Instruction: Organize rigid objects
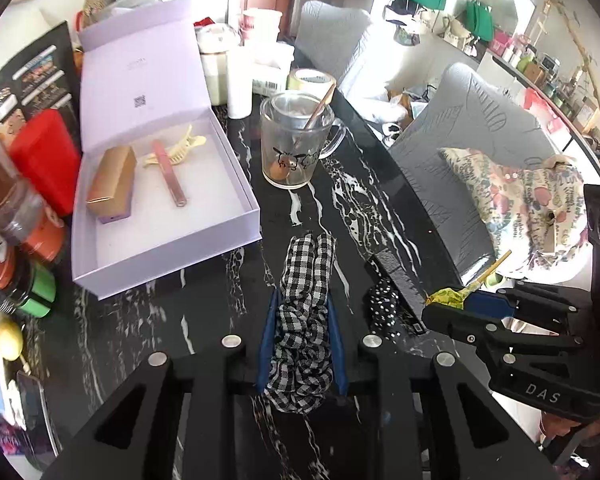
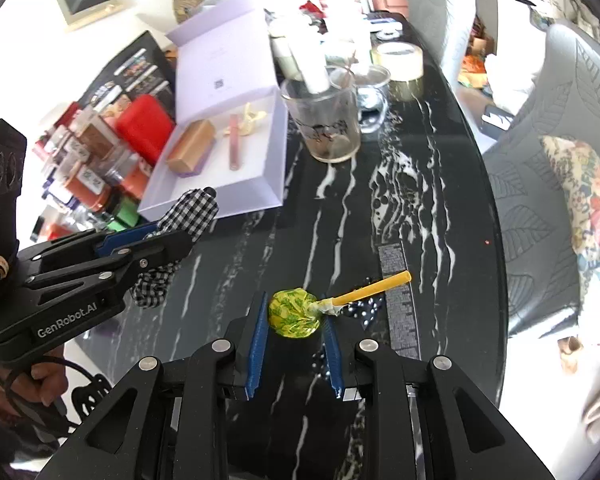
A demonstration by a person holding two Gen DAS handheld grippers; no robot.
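Observation:
My left gripper [image 1: 303,304] is shut on a black-and-white checked scrunchie [image 1: 306,280], held above the black marble table [image 1: 204,312]. In the right wrist view the same gripper [image 2: 160,236] shows at the left with the scrunchie [image 2: 194,210] sticking out past its blue pads. My right gripper [image 2: 295,307] is shut on the yellow-green wrapped head of a lollipop [image 2: 290,316]; its yellow stick points up and to the right. An open lavender box [image 1: 164,264] at the left holds a gold carton [image 1: 112,186], a pink tube [image 1: 168,172] and a cream hair claw [image 1: 180,148].
A glass mug [image 1: 292,148] with a stirrer stands behind the box's right corner. A black polka-dot scrunchie [image 1: 384,308] and a dark printed strip [image 1: 398,276] lie on the table near its right edge. Jars and a red case [image 1: 46,160] crowd the left side. Grey chairs [image 1: 460,128] stand beyond the table.

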